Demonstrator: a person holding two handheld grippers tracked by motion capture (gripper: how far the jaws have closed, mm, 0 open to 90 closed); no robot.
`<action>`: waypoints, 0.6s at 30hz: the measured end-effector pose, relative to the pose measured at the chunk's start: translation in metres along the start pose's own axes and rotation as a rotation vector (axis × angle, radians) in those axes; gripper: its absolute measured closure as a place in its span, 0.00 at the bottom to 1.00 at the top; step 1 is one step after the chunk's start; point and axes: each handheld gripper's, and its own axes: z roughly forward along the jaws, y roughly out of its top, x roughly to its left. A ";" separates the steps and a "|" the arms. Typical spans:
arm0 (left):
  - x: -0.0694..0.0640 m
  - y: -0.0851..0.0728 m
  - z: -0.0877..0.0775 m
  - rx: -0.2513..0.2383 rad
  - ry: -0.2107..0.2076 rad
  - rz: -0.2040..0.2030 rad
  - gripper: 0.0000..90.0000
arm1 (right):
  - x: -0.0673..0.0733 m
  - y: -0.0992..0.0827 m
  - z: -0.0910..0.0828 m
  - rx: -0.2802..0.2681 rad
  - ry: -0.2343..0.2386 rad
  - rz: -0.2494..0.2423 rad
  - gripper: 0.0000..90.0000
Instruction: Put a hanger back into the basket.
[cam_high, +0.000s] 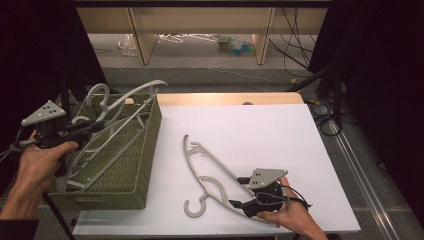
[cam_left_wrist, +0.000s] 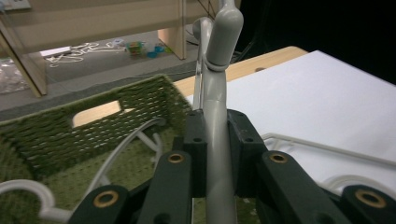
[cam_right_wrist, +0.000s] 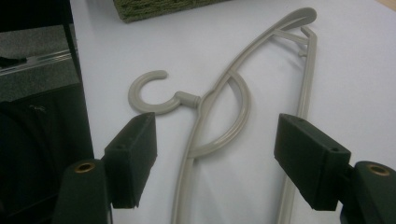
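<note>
- A grey plastic hanger (cam_high: 212, 172) lies flat on the white sheet (cam_high: 260, 130) that covers the worktop, just to the right of the green woven basket (cam_high: 145, 150). It has a curved shoulder bar, a straight lower bar, an inner arch and an open hook; the hook points toward the near edge of the sheet.
- The right gripper (cam_high: 239, 204) sits low over the end of this hanger farthest from the basket. Its jaws stand wide, one on each side of the hanger's bars, with the pads off the plastic; only this moment's pictures show them, and they press on nothing.
- A second grey hanger (cam_left_wrist: 219, 93) is clamped between the pads of the left gripper (cam_high: 82, 131), over the basket's left rim; its bar runs up and away between the jaws.
- More grey hangers (cam_high: 112, 135) lie crossed in the basket, some ends and a hook rising above its far rim.
- Beyond the basket, a bare wooden strip of the worktop (cam_high: 225, 98) shows past the sheet.
</note>
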 end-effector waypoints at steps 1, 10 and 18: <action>0.004 -0.002 0.002 0.015 0.009 -0.001 0.88 | 0.000 0.000 0.000 0.001 0.000 0.001 0.33; 0.023 -0.010 0.007 0.072 0.038 0.016 0.88 | -0.001 -0.001 0.001 0.005 0.001 -0.001 0.32; 0.031 -0.016 0.007 0.112 0.052 0.011 0.88 | -0.001 0.000 0.001 0.007 0.003 0.001 0.32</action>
